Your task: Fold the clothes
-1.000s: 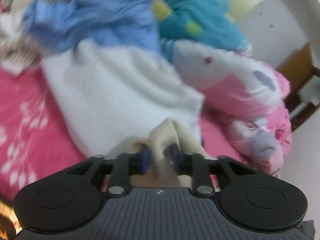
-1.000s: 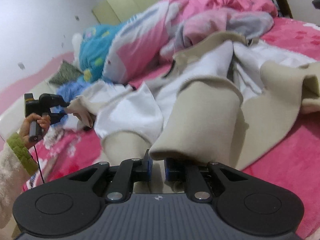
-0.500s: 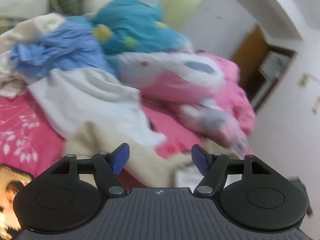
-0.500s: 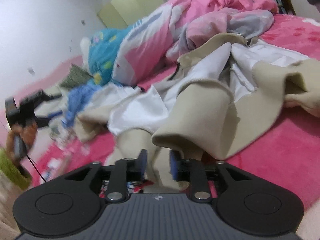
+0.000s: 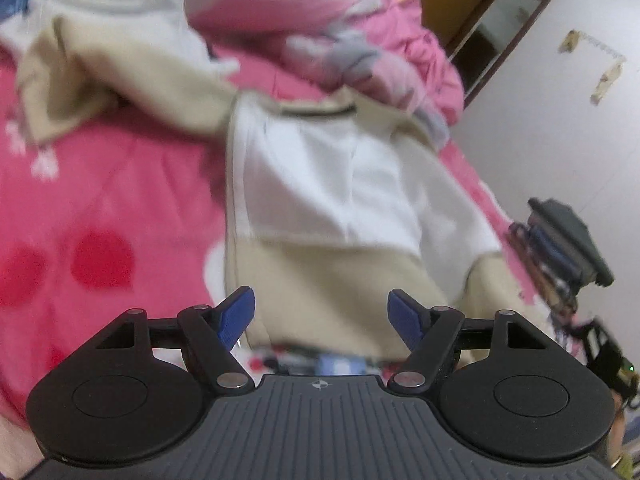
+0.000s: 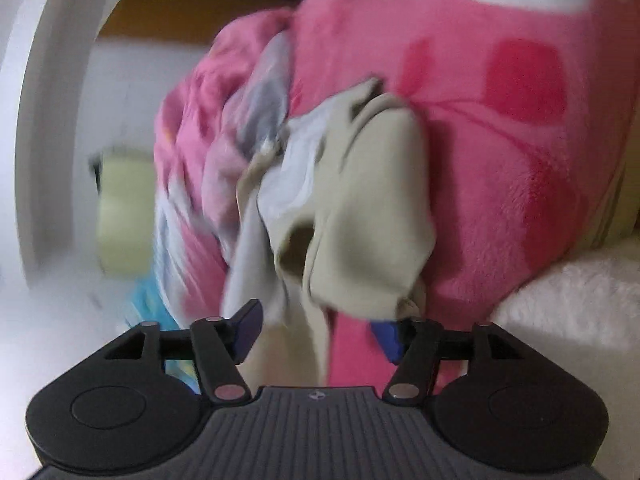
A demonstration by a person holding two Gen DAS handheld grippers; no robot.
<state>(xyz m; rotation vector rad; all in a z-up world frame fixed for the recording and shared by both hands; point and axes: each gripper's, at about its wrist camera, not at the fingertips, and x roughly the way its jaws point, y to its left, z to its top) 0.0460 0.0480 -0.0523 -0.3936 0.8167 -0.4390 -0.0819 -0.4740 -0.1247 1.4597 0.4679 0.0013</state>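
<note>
Pink fleece with red flowers covers the bed (image 5: 100,184), and it fills most of both views. On this blanket lies the beige garment (image 5: 320,184), spread with its white lining turned up; one beige sleeve (image 5: 120,92) goes away toward the upper left. Behind the garment a crumpled pink quilt (image 5: 404,40) is piled near the wall, and a wooden door frame (image 5: 460,4) stands beyond it. In the right wrist view the same beige garment (image 6: 360,208) is bunched in loose folds on the blanket, just in front of the tool.

Both views are blurred. The left gripper (image 5: 321,314) hangs over the lower beige hem, its jaws wide apart and holding nothing. The right gripper (image 6: 316,330) also has its jaws apart; the cloth hangs close to them, but it is not pinched.
</note>
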